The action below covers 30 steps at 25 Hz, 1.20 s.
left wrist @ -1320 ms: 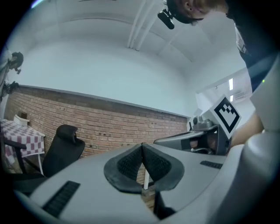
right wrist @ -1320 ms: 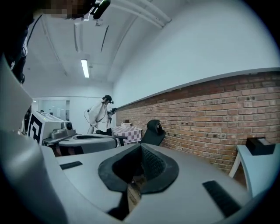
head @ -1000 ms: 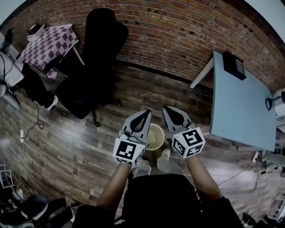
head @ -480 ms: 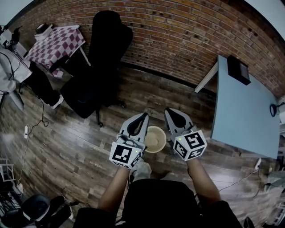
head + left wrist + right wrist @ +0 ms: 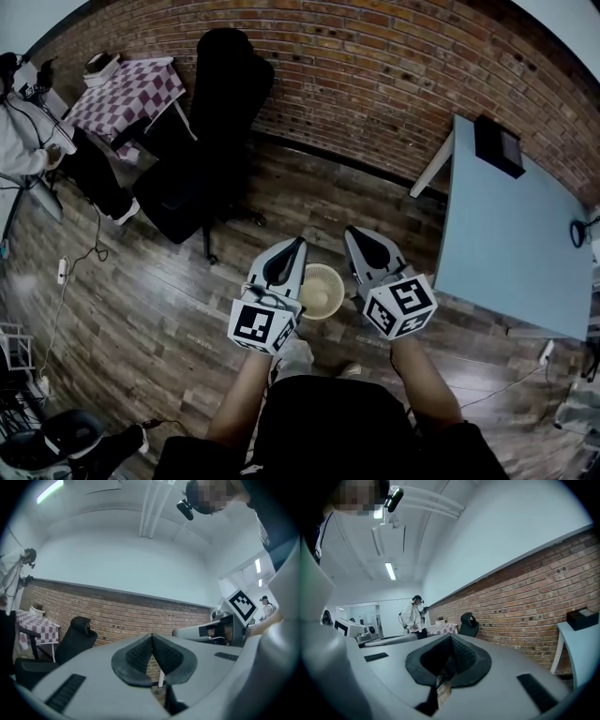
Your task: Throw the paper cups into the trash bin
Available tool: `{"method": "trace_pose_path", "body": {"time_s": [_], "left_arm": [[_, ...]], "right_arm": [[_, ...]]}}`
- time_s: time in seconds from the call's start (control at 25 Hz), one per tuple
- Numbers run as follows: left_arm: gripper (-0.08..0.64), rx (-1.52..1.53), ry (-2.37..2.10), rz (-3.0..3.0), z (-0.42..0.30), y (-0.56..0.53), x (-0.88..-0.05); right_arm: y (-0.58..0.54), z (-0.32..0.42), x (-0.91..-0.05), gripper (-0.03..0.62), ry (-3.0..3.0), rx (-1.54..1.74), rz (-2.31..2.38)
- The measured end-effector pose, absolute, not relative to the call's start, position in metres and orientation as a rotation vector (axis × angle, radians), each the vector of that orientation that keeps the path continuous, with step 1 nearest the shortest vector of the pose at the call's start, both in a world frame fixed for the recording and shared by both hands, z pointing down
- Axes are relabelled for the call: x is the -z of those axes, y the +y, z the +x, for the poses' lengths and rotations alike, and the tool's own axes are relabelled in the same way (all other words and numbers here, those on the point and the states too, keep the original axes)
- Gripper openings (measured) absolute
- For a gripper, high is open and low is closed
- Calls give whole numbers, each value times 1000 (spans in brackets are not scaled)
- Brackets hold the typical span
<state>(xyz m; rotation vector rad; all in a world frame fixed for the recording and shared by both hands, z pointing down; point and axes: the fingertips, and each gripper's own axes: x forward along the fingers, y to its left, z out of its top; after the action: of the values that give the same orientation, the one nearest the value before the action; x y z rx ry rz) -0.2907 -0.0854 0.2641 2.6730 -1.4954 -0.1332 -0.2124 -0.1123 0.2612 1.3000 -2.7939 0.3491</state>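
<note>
1. Right, nearest in: the person's dark-clothed torso fills the bottom of the head view. Two bare forearms reach forward, and a pale shoe [image 5: 296, 352] is planted on the wooden floor [image 5: 159, 309] just under them.
2. Next out, the left gripper [image 5: 297, 246]. Its marker cube sits at the near end. In its own view the two dark ribbed pads are pressed flat against each other, with nothing caught between them.
3. Alongside it, the right gripper [image 5: 352, 234]. It is the same story, pads closed tip to tip and empty. Only a brownish sliver shows through the gap lower down, too small to name.
4. And there's the trash bin [image 5: 322, 292], round, pale and open-topped. It stands on the floor straight below and between the two grippers, which flank it left and right with their tips leaning in toward each other beyond it. What lies inside can't be made out.
5. Moving out, a black office chair [image 5: 211, 122] stands upright on the left, backed up near the wall. A light blue table [image 5: 506, 244] stands on the right, with a black box [image 5: 497, 145] on its far corner.
6. Farthest off, a checkered table [image 5: 131, 94] sits at upper left, and a person in a white top [image 5: 23, 141] is at the left edge beside it. The brick wall [image 5: 375, 84] runs across the whole back.
</note>
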Motion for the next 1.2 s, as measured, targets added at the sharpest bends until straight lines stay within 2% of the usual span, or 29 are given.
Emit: {"method": "trace_pose_path", "body": {"time_s": [1.2], "left_arm": [[9,156,-1592,2686,-192,31,-233]], "right_arm": [[4,-125,-225,2,-2927,-237,1215]]}}
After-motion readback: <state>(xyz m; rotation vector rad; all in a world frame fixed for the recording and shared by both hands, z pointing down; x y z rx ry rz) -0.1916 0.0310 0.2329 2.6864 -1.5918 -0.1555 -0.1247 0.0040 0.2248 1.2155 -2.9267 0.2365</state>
